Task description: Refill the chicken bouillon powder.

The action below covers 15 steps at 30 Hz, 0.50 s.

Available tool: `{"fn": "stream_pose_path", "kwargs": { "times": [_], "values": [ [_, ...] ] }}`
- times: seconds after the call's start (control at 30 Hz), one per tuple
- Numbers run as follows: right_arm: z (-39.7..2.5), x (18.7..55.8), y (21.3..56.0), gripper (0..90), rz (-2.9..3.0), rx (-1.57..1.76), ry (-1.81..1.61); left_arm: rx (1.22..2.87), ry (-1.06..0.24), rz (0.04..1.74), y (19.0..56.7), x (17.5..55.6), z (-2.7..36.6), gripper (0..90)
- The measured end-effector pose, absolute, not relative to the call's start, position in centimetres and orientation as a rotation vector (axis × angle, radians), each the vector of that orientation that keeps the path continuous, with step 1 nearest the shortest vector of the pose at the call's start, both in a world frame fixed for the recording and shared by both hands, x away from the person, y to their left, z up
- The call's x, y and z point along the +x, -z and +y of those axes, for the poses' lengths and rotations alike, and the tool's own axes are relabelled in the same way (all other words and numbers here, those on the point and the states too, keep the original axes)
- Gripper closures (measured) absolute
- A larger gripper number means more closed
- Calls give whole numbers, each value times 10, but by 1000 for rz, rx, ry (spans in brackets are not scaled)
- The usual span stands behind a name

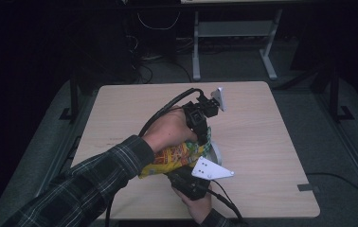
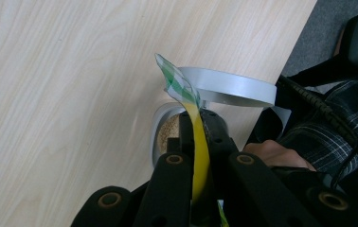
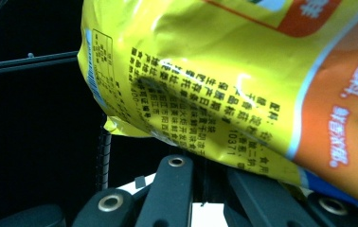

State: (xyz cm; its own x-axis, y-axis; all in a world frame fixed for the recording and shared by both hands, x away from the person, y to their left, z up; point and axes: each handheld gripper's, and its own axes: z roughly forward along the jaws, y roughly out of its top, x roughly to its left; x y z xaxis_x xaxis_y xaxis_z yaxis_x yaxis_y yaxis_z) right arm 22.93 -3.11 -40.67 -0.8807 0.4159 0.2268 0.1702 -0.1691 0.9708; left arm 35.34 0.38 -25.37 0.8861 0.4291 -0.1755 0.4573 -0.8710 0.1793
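Observation:
A yellow snack bag (image 1: 174,158) hangs tilted over a grey bowl (image 1: 215,152) near the middle of the wooden table (image 1: 262,127). My left gripper (image 1: 204,136) is shut on the bag's green-checked top edge (image 2: 179,85), just above the bowl. In the left gripper view, the bowl's rim (image 2: 229,87) and brown crumbly contents (image 2: 167,130) lie under the left gripper (image 2: 197,120). My right gripper (image 1: 189,178) is at the bag's lower end by the front edge. The printed yellow bag (image 3: 224,80) sits across the narrow jaws of the right gripper (image 3: 210,163), which look shut on its bottom seam.
A person's plaid sleeve (image 1: 96,175) comes in from the lower left. Another desk's white legs (image 1: 197,47) and loose cables (image 1: 141,61) are on the floor behind the table. A grey tape patch (image 1: 307,187) marks the front right corner.

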Motion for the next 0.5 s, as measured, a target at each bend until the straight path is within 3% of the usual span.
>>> {"fn": "stream_pose_path", "kwargs": {
  "times": [0.5],
  "values": [
    [-30,230,408,900,1909,697,-2177,2828,144,670,250,351,5,897]
  ]
}}
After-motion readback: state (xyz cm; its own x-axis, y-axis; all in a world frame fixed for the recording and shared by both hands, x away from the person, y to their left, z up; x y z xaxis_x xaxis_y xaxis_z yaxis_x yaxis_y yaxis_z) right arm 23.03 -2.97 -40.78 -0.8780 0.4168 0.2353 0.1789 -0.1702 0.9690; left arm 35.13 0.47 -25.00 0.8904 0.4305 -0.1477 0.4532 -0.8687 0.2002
